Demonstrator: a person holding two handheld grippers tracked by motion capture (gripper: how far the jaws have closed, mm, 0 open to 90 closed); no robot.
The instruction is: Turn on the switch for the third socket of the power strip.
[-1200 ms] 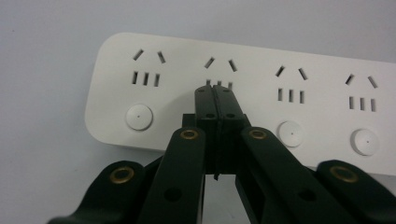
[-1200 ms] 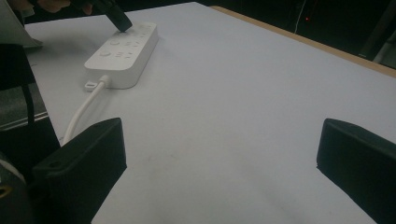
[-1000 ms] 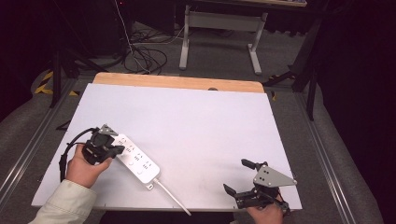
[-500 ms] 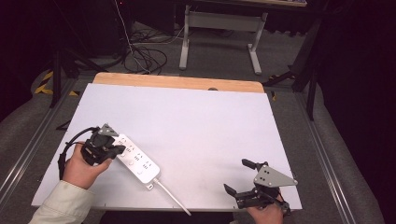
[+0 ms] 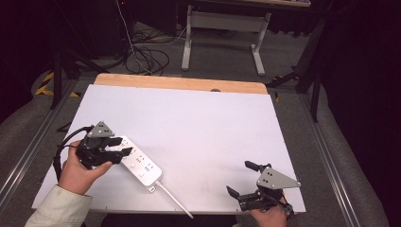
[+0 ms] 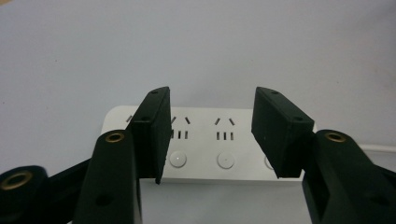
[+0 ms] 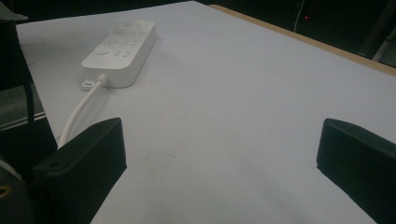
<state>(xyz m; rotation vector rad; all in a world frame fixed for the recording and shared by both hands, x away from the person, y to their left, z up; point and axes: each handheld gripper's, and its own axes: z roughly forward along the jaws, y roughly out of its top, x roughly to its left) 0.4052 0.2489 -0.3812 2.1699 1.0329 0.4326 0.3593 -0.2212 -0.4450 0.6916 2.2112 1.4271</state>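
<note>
2 claws are working over 1 wide white tabletop [image 5: 208, 127], and I am holding 1 in each hand. That tabletop is carrying everything, with a strip of bare wood showing along its far edge.

Next in size, the white power strip [image 5: 137, 163] is lying flat near the tabletop's left front part, running on a slant from far-left to near-right. Its white cord [image 5: 174, 202] is leaving the near-right end and trailing toward the front edge of the tabletop.

My left claw [image 5: 118, 147] is hovering over the far-left end of the power strip, its jaws spread and pinching nothing. In the left gripper view the left claw [image 6: 210, 130] is framing the strip's sockets and round buttons between its 2 jaws, with the strip lying crosswise beyond them; I cannot tell whether the jaws are touching it.

My right claw [image 5: 243, 178] is sitting near the front right corner of the tabletop, well apart from the power strip, with its jaws spread wide and holding nothing. In the right gripper view the right claw [image 7: 219, 154] is looking across bare tabletop, with the power strip [image 7: 120, 45] lying farther off at upper left and its cord [image 7: 77, 114] curving back toward the left jaw.
</note>
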